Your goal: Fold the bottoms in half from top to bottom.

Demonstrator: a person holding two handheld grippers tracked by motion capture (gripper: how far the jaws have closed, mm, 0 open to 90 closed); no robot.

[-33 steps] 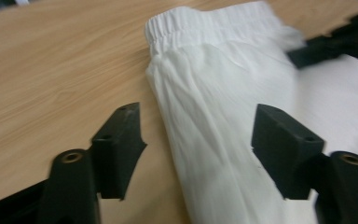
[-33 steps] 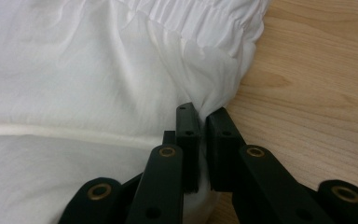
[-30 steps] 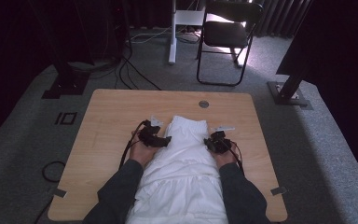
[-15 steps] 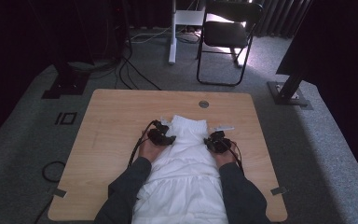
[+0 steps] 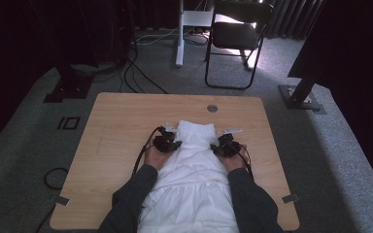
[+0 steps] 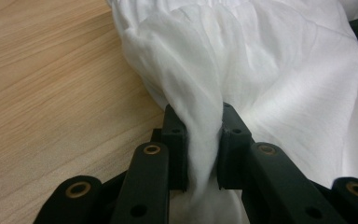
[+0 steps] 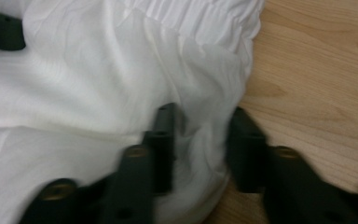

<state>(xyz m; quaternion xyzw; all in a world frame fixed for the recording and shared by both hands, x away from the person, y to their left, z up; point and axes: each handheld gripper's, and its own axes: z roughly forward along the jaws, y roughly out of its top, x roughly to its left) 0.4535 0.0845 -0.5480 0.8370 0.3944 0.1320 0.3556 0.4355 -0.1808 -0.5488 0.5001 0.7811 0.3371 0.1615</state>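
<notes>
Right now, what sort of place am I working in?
Probably a recording studio or lab: a wooden table ringed by dark curtains, cables trailing over grey carpet, a folding chair behind. A white garment lies on the table.

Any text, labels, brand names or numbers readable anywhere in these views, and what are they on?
None readable: no print, tag or label shows on the white garment.
The left gripper and right gripper carry no markings, only brass rivets.
The wooden table has a round grommet, unlettered.
</notes>
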